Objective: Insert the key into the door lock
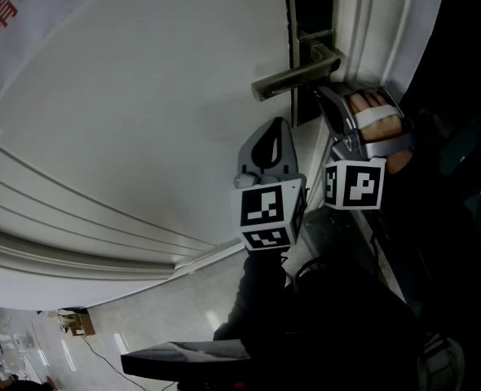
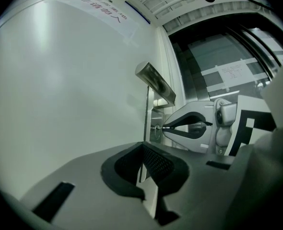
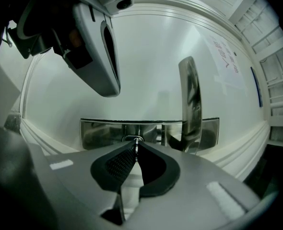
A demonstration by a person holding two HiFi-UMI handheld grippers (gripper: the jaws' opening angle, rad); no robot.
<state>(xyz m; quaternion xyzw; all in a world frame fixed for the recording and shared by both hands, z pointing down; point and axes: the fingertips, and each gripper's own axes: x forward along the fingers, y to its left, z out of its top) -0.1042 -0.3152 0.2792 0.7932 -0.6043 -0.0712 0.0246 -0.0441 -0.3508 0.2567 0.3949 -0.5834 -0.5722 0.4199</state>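
A silver lever handle [image 1: 293, 78] juts from the dark lock plate [image 1: 310, 23] on the white door [image 1: 143, 112]. In the right gripper view, my right gripper [image 3: 136, 145] is shut on the thin key [image 3: 136, 150], whose tip sits at the round lock cylinder [image 3: 133, 139] below the handle [image 3: 192, 104]. The left gripper view shows the same from the side: the right gripper [image 2: 166, 127] holds the key [image 2: 159, 127] against the keyhole [image 2: 155, 127]. My left gripper [image 2: 142, 146] is shut on nothing and hangs close to the door face, just beside the lock.
The left gripper [image 1: 266, 141] and the right gripper [image 1: 324, 96] crowd together under the handle. The white door frame [image 1: 371, 31] runs along the lock edge. A sheet with red print [image 1: 28, 15] hangs on the door. The floor [image 1: 143, 316] shows below.
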